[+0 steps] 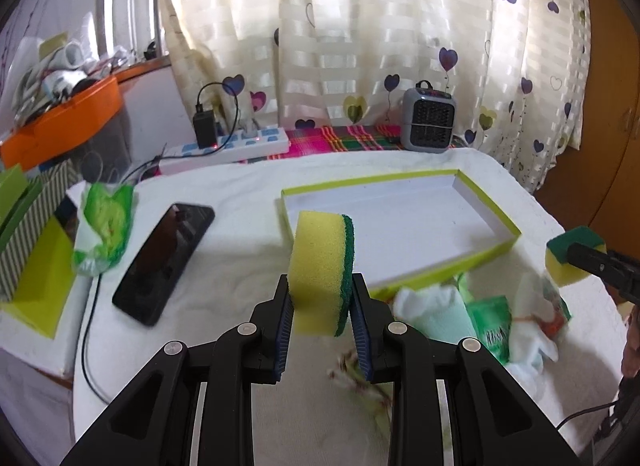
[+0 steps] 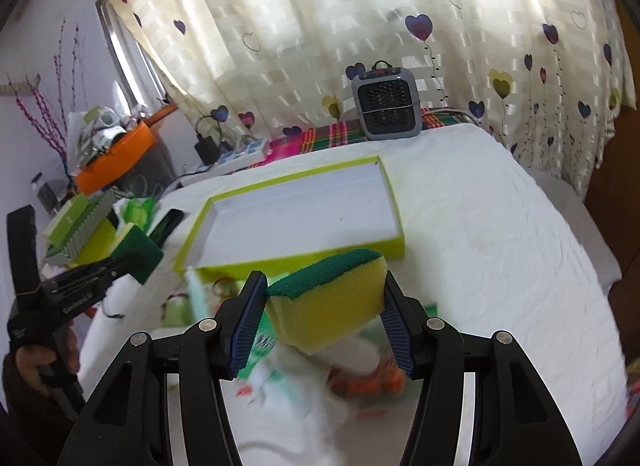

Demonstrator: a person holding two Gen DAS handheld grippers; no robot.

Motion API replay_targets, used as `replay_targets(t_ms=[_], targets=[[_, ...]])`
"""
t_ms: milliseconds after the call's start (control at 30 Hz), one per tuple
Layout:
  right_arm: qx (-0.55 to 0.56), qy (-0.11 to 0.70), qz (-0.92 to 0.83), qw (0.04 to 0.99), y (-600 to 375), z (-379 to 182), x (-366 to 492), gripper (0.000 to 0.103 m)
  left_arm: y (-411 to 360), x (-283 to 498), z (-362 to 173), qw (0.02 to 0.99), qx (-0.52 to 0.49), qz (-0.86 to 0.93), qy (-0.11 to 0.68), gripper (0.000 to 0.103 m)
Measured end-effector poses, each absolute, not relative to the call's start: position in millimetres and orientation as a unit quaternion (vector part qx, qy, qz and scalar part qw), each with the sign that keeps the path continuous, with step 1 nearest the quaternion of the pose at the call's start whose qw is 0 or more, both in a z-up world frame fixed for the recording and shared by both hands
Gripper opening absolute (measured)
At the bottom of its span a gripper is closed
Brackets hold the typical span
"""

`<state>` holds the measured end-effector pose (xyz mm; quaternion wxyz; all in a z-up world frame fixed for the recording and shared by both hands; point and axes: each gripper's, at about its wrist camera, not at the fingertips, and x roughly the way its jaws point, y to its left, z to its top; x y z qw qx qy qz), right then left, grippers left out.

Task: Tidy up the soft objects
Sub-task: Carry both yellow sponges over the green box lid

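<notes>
My left gripper (image 1: pixel 320 290) is shut on a yellow sponge with a green scrub side (image 1: pixel 322 270), held upright above the white cloth. My right gripper (image 2: pixel 324 286) is shut on a second yellow and green sponge (image 2: pixel 332 302), green side up, gripped across its width. Both sponges hang just in front of a shallow lime-edged white box (image 1: pixel 404 221) (image 2: pixel 304 213) that has nothing inside. The right sponge (image 1: pixel 572 254) also shows at the right edge of the left wrist view. In the right wrist view the left sponge (image 2: pixel 134 252) shows at the left.
A pile of cloths and green packets (image 1: pixel 480 318) (image 2: pixel 304 370) lies below the sponges. A black phone (image 1: pixel 164 262) and a green bag (image 1: pixel 104 225) sit left. A small grey heater (image 1: pixel 428 121) and a power strip (image 1: pixel 224 149) stand at the back. A hand (image 2: pixel 44 362) holds the left gripper.
</notes>
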<state>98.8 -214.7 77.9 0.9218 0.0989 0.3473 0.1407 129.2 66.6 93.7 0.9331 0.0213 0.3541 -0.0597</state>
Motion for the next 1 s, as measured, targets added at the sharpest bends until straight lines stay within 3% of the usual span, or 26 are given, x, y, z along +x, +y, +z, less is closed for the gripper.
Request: replay_targets(t_ms=[767, 1000], targets=[[-0.029, 0.418, 0.144, 0.896, -181.6, 69.4, 236.3, 0.057, 27.7, 229.6, 71.5, 0.918, 0.120, -0.044, 0.375, 0.026], [-0.112, 0.434, 0.107, 0.888, -166.6, 59.4, 258.8, 0.057, 15.3, 240.8, 57.4, 0.908, 0.151, -0.045, 0.388, 0.026]])
